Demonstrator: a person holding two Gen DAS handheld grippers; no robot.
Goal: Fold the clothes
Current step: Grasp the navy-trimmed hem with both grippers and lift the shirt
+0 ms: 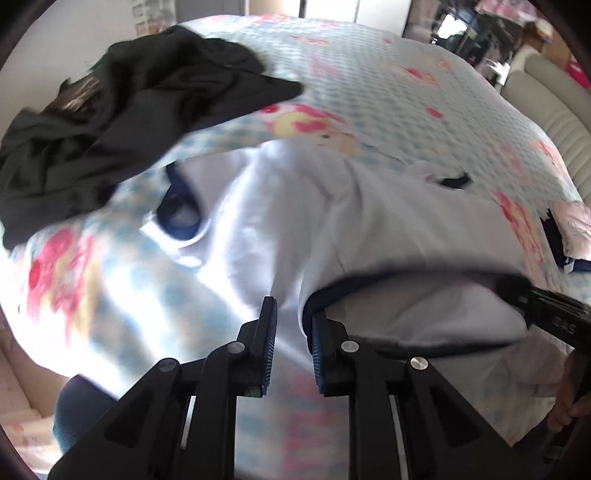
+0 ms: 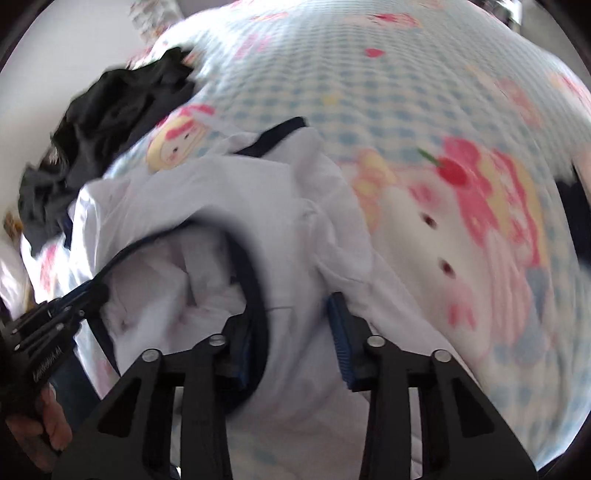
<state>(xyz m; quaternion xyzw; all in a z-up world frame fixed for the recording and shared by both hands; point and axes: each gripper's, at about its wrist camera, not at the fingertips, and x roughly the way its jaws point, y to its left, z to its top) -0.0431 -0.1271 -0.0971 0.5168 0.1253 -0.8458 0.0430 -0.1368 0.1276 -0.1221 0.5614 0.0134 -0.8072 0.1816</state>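
A bed [image 1: 369, 81] fills most of both views, covered by a blue-and-white checked sheet with pink cartoon prints. A pale wall [image 1: 92, 33] shows at upper left. At right stands a cream ribbed sofa [image 1: 546, 110]; cluttered shelves [image 1: 480, 29] sit upper right. Bright daylight glares lower left.

Both hands point their tools steeply downward, the left tool [image 1: 291, 332] with jaws narrowly parted, the right tool [image 2: 295, 332] with jaws wider apart.
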